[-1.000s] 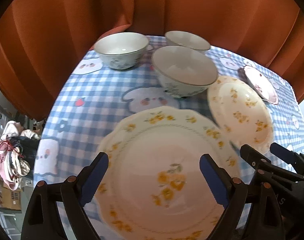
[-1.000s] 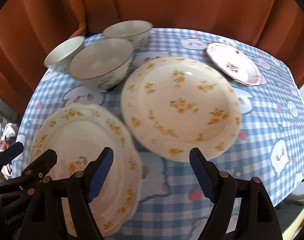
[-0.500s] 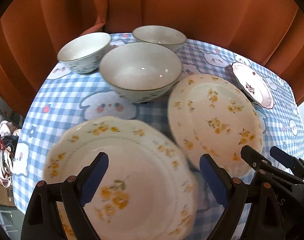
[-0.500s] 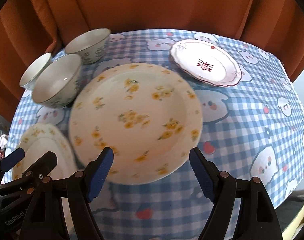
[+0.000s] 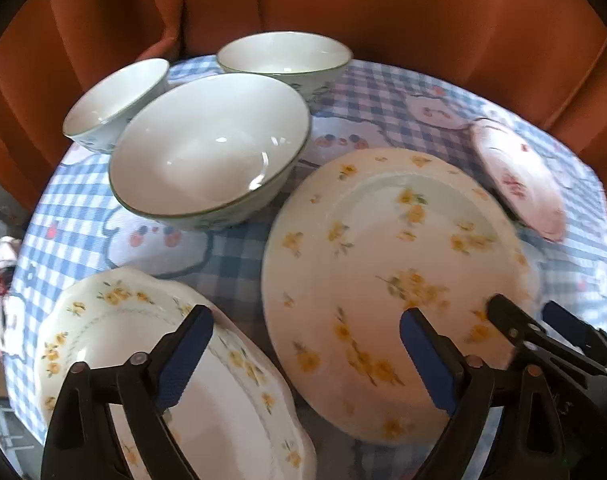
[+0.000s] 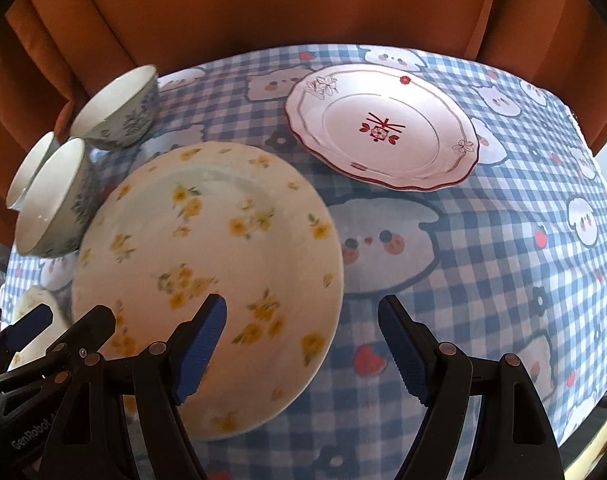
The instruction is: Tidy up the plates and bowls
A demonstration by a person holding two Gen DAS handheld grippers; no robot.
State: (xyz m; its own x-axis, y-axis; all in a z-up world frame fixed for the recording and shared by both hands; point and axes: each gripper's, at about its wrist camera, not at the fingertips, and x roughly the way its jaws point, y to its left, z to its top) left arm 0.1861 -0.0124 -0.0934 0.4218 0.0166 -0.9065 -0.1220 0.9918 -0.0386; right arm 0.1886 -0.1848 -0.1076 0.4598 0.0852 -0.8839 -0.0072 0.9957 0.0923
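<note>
Both grippers shifted right, fingers (image 6: 403, 344) spread, empty, scalloped plate (image 5: 115, 344) cut off, 3rd bowl (image 6: 29, 172) half-hidden

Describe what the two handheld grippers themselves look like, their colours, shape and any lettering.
Both match: the left gripper and right gripper each have two black plastic fingers shaped like open triangular frames, joined with coppery round rivets. Each fingertip carries a blue ribbed pad. The left gripper's body, seen in the right wrist view, bears pale "GenRobot" lettering. No cables, hands or sleeves show.

An orange curtain (image 6: 263, 4) hangs behind the blue checked tablecloth (image 6: 503, 240).
</note>
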